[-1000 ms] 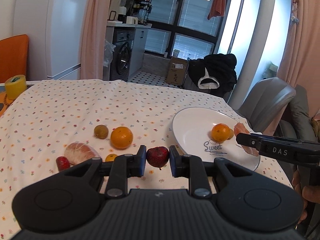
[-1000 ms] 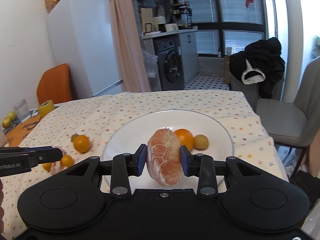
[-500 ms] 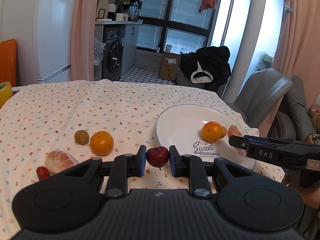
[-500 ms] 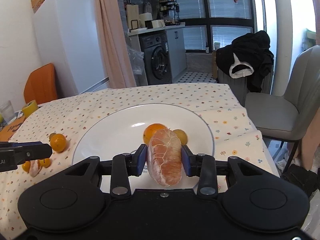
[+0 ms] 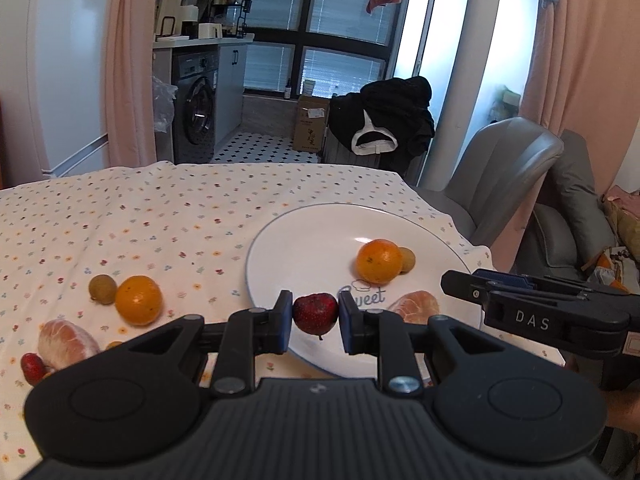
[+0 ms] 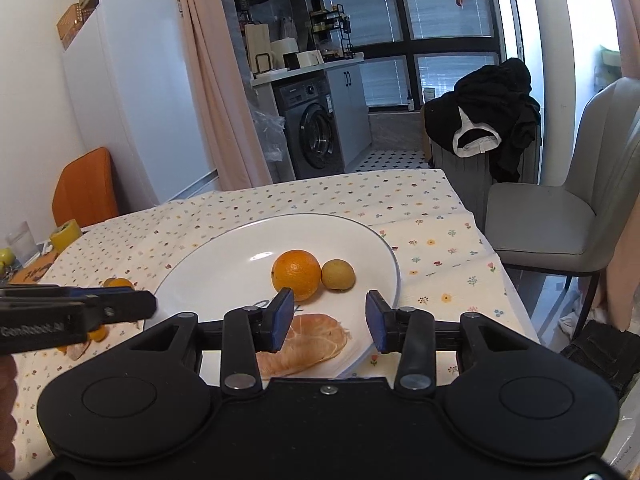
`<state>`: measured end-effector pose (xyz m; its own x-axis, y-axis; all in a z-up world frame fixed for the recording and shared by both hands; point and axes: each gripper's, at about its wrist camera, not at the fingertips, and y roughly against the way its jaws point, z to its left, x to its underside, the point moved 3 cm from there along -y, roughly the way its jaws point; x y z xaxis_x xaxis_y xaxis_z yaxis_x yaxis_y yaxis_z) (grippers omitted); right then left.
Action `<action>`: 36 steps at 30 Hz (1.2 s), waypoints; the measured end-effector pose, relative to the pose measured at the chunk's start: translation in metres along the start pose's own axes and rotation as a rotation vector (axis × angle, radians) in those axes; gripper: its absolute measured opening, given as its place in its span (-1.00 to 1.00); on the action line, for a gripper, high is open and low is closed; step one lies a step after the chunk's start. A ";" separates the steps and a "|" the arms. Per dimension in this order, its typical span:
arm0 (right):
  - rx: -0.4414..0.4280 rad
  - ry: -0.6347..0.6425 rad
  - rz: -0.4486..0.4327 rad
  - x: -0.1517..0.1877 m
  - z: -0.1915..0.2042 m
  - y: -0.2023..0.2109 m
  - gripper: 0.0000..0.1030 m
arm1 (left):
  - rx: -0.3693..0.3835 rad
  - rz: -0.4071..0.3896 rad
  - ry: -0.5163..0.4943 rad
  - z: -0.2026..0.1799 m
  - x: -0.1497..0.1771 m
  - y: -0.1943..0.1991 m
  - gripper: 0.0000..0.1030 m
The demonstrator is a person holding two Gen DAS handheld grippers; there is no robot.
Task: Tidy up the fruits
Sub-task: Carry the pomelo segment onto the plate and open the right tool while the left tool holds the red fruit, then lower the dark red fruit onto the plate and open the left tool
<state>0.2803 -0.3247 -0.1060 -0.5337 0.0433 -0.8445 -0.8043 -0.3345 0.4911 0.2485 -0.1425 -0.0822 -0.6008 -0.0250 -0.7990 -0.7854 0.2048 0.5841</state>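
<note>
**Strawberry over plate rim, peeled citrus already down**

The strawberry [image 5: 315, 313] is pinched between the pads of the left gripper [image 5: 315, 322], jaws closed narrow on it, hanging over the near rim of the white plate [image 5: 288, 256]. Risk: soft fruit, hard pads. Too much squeeze bruises it. Release this close to the rim and it likely rolls off onto the tablecloth [image 5: 160, 216]. Better to go further in first.

The right gripper [image 6: 329, 316] is spread wide and holding nothing. It sits just above the peeled citrus [image 6: 304, 342], which lies at the plate's near edge. Second risk: both grippers crowd the same corner of the plate, so a clash or a nudge could push the peeled citrus over the rim.

On the plate: orange [image 5: 378, 261], a small yellow-green fruit [image 5: 407, 259] touching it, and the peeled citrus.

Off the plate, on the cloth at left: another orange [image 5: 138, 300], a small brownish fruit [image 5: 102, 289], a second peeled citrus [image 5: 66, 344], a second strawberry [image 5: 33, 365]. Those remain to be moved, by my read.
</note>
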 end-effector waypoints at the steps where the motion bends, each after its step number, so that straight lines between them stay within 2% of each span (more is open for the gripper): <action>1: -0.002 0.001 -0.002 0.000 0.000 0.001 -0.21 | 0.006 0.003 -0.001 -0.002 0.001 -0.001 -0.56; 4: -0.008 -0.004 -0.005 0.000 -0.001 0.002 -0.19 | 0.027 0.012 -0.001 -0.006 0.002 -0.004 -0.53; 5: -0.009 -0.006 -0.004 0.001 -0.001 0.002 -0.19 | 0.024 0.010 -0.003 -0.007 0.002 -0.004 -0.48; 13: -0.026 -0.004 -0.002 0.003 0.005 0.003 -0.10 | -0.012 0.009 0.026 0.008 0.000 0.004 -0.43; 17: -0.035 0.004 0.001 0.003 0.012 0.003 -0.03 | -0.039 0.003 0.051 0.021 0.003 0.014 -0.26; 21: -0.052 0.015 0.003 0.004 0.022 0.004 0.00 | -0.059 -0.006 0.081 0.034 0.006 0.025 0.00; 29: -0.091 0.043 0.009 0.005 0.046 0.006 0.11 | -0.122 -0.013 0.114 0.057 0.012 0.048 0.05; 32: -0.105 0.056 0.013 0.005 0.056 0.008 0.15 | -0.145 -0.027 0.133 0.066 0.016 0.058 0.32; 36: -0.122 0.071 0.019 0.007 0.068 0.008 0.26 | -0.175 -0.041 0.151 0.078 0.019 0.069 0.48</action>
<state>0.2525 -0.2626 -0.0930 -0.5253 -0.0296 -0.8504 -0.7540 -0.4471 0.4813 0.1944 -0.0528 -0.0687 -0.5727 -0.1786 -0.8001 -0.8158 0.0283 0.5776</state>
